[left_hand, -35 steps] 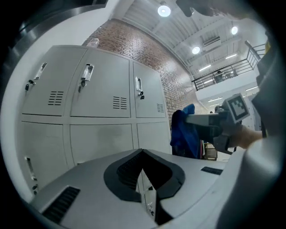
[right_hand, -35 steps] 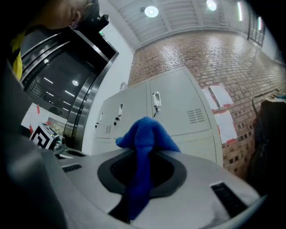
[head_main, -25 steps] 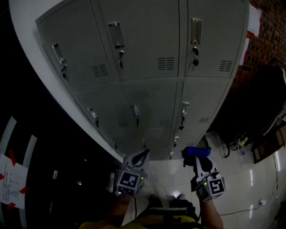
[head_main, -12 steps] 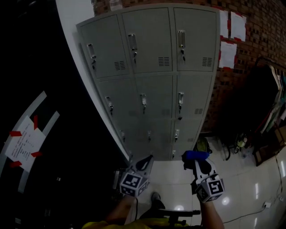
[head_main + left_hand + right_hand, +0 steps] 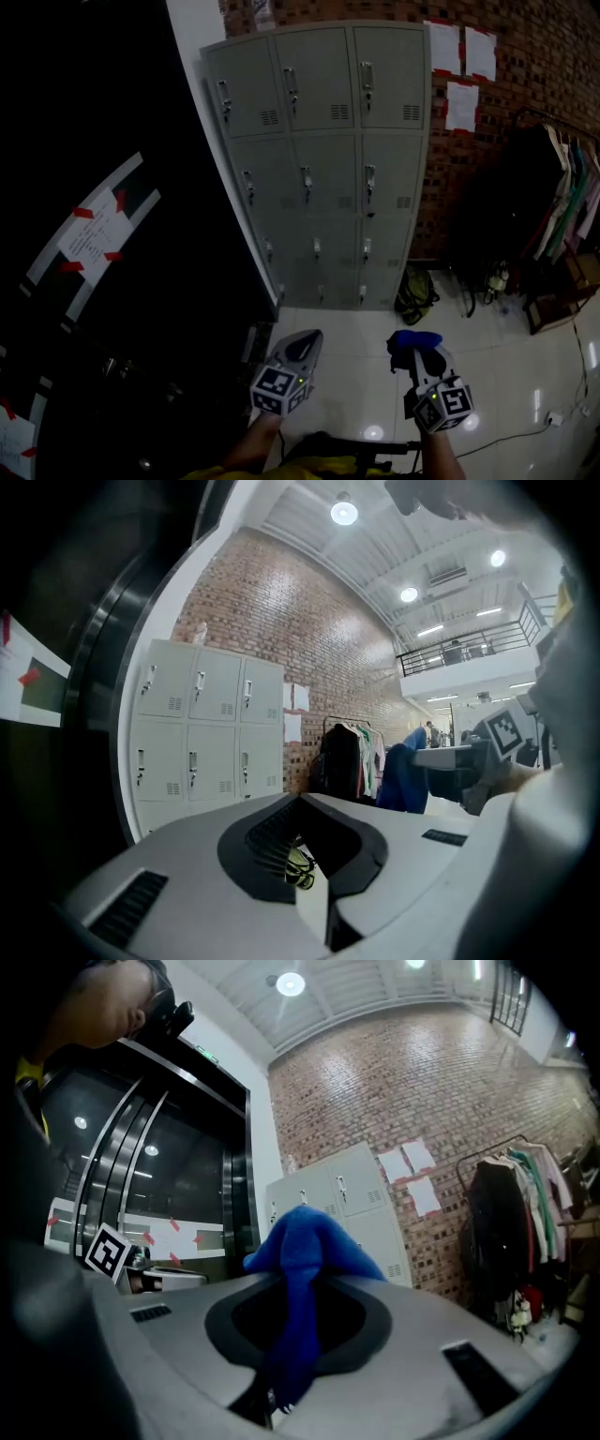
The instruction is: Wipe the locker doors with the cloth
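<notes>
Cloth: blue cloth [image 5: 413,339] is clamped at the tips of the right gripper [image 5: 417,349], its bunched top standing above the jaws; it is held in the air over the floor, well apart from the lockers [image 5: 323,159]
Right gripper: clenched on the cloth, pointed toward the lockers
Left gripper [image 5: 302,343]: jaws are brought together, nothing is held
Lockers: grey bank against the brick wall, every door seen closed
Change: a second ago the doors filled the head view from close by; now the whole bank is seen farther off, while both grippers are kept low and the cloth is kept in its grip
Meaning: no door is being touched; wiping is judged paused or finished, and the bank must be approached again before the cloth can be pressed to a door
</notes>
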`<state>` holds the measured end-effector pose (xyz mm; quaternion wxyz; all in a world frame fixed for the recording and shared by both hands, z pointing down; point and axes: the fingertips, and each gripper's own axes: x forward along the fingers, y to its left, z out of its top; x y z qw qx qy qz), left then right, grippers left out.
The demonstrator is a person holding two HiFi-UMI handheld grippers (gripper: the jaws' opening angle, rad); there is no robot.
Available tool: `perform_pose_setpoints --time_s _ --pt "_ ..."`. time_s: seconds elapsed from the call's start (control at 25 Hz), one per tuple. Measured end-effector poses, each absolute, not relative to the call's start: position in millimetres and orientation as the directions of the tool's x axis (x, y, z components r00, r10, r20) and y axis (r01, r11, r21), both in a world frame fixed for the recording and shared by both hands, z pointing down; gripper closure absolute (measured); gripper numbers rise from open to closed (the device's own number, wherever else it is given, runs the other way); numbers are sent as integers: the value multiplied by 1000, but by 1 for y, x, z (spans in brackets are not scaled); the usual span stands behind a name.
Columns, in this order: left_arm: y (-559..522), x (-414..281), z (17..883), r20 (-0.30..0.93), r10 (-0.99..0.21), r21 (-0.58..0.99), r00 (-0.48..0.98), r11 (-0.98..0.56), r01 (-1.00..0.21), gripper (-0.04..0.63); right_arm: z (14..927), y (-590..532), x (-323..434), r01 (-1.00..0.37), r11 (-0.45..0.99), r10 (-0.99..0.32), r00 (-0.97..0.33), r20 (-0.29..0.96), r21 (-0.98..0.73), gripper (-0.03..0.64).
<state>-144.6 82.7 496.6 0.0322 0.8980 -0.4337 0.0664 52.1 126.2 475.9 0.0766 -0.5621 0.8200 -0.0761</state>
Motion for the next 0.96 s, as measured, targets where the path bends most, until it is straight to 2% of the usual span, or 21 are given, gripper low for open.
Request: perform_pose_setpoints --time_s 0.36,0.96 --pt "155 -161 481 119 -770 -23 627 -634 -773 591 467 195 26 -911 349 -937 -344 -62 -219 552" --pt "221 -246 490 168 -784 -23 597 -609 -793 591 475 247 -61 -902 370 -927 -375 -20 -220 552"
